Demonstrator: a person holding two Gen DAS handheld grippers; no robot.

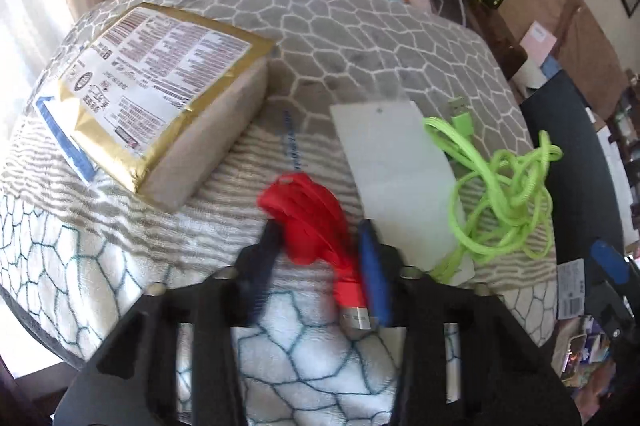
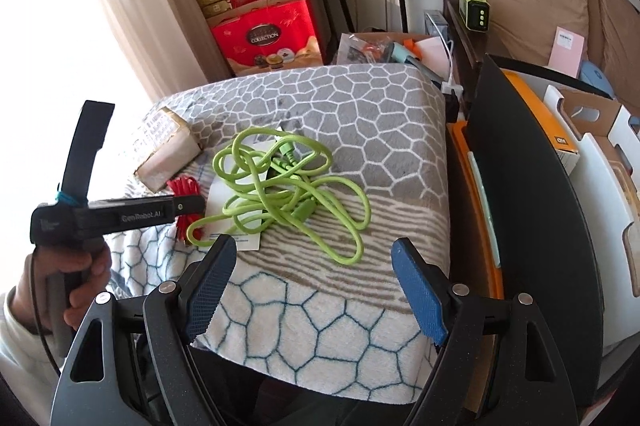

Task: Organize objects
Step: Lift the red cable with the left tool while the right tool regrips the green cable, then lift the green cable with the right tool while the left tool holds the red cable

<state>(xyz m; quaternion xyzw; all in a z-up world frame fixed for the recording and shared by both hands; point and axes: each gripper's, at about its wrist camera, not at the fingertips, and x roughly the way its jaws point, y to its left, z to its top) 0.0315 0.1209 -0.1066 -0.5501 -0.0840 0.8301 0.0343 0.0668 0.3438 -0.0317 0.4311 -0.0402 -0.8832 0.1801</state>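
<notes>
Surface: table under a fleece blanket (image 2: pixel 360 114), grey honeycomb on the far half, white with teal lines on the near half.
Left gripper (image 1: pixel 320 250): pointed steeply down over the middle of the table; jaws narrow, set either side of the red cable bundle (image 1: pixel 304 222). Frame is blurred, so I cannot tell whether the pads press on it or only flank it.
Red cable bundle: coiled and tied, near the table's middle, its metal plug end (image 1: pixel 356 318) trailing toward the near edge.
Right gripper (image 2: pixel 316 286): hangs over the near edge, jaws wide, nothing between them.
Green cable (image 2: pixel 280 182): loose tangle toward the right edge, partly lying on a white card (image 1: pixel 392 162); not coiled.
Gold-wrapped packet (image 1: pixel 160 98): flat by the far-left corner, printed label up.
Person's hand (image 2: pixel 80 278): grips the left tool's handle at the left edge.
Progress, my reading: early. Items lie spread apart, none grouped or stowed; red bundle looks like the item in hand.
Left to do, my reading: red bundle, green tangle, card, packet all still want a place.
Containers: none on the table. Cardboard box (image 2: pixel 592 130) beyond the right edge, contents not visible. Red gift boxes (image 2: pixel 268 34) stacked past the far edge, closed.
</notes>
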